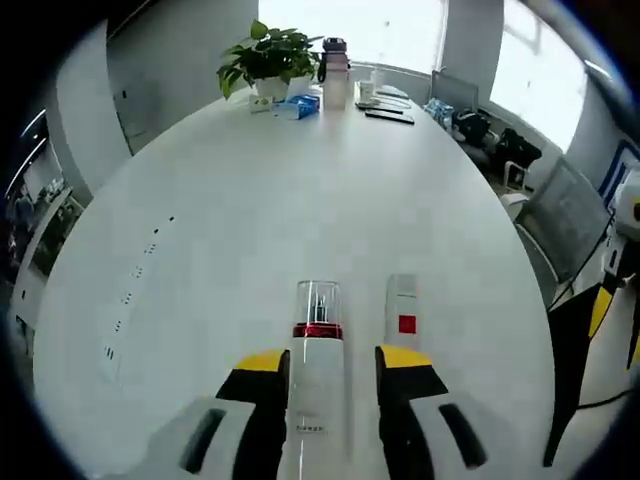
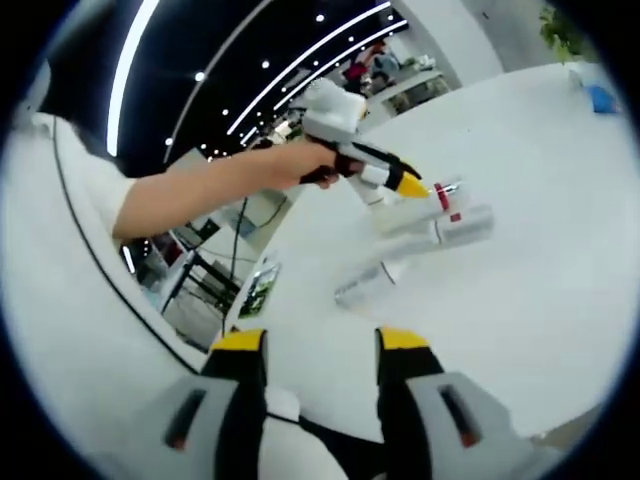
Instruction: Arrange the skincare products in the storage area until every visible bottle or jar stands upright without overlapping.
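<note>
The red-banded bottle [image 1: 318,370] is clamped lying between the left tongs [image 1: 332,362] on the white counter [image 1: 250,200]; the right tongs [image 2: 316,342] stand apart, holding nothing.

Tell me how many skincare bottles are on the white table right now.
3. A clear-capped bottle lies between the left gripper jaws, a red-labelled bottle lies beside it, and a silvery tube lies apart. Others may be hidden.
</note>
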`<state>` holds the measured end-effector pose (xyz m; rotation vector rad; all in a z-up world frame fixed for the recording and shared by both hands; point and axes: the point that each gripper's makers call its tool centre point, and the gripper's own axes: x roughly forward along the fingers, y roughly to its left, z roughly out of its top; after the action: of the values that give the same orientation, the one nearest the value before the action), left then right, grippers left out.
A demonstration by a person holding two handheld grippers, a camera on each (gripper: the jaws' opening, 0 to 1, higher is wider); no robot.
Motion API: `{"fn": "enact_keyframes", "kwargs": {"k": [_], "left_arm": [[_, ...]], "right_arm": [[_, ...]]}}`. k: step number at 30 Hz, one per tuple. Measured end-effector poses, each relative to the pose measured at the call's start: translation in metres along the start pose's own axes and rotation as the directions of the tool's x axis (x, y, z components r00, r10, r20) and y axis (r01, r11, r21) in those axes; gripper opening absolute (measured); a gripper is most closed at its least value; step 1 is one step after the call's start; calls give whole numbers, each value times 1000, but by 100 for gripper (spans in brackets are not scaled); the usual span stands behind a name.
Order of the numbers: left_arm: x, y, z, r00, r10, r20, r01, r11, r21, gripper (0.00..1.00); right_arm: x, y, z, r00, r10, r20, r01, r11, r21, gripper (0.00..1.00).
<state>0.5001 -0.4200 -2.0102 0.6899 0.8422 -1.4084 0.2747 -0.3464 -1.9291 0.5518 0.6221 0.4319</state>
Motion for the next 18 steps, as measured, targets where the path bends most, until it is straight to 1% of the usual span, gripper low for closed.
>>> {"fn": "enact_keyframes", "kwargs": {"k": [1, 2, 3, 4, 5, 6, 7, 9, 12, 13, 15, 18], "left_arm": [[3, 2, -2, 1000, 9, -4, -9, 1000, -7, 38], [6, 5, -5, 1000, 21, -16, -21, 1000, 3, 38], [7, 9, -10, 998, 39, -42, -38, 999, 11, 38], [8, 12, -18, 994, 61, -87, -59, 998, 18, 38], [12, 12, -19, 995, 52, -81, -51, 999, 12, 38], [14, 11, -21, 995, 46, -88, -46, 999, 10, 38], [16, 11, -23, 994, 42, -98, -41, 999, 6, 38], [18, 10, -31, 990, 46, -136, -43, 999, 26, 38], [24, 12, -37, 986, 54, -159, -45, 997, 61, 37], [26, 12, -39, 985, 49, -164, -41, 998, 50, 34], [27, 16, -40, 986, 60, -156, -56, 998, 29, 32], [26, 16, -39, 986, 64, -154, -59, 998, 36, 31]], "right_arm": [[-1, -1, 0, 1000, -3, 0, 3, 1000, 1, 41], [-3, -2, 0, 1000, -6, 0, 6, 1000, 3, 41], [-4, -3, 0, 1000, -9, 1, 9, 1000, 5, 41], [-7, -6, -1, 1000, -17, 3, 17, 1000, 11, 41], [-9, -8, -1, 1000, -20, 4, 20, 1000, 15, 41], [-10, -9, -2, 1000, -23, 5, 23, 1000, 18, 41], [-12, -11, -2, 1000, -27, 4, 27, 999, 23, 41], [-13, -12, -4, 1000, -30, 1, 30, 999, 25, 41], [-15, -15, -3, 1000, -32, 0, 32, 999, 28, 41], [-16, -16, -1, 999, -32, 3, 32, 999, 29, 41], [-17, -17, 0, 1000, -31, 4, 31, 999, 29, 41], [-21, -21, 1, 999, -35, 5, 35, 999, 29, 41]]}}
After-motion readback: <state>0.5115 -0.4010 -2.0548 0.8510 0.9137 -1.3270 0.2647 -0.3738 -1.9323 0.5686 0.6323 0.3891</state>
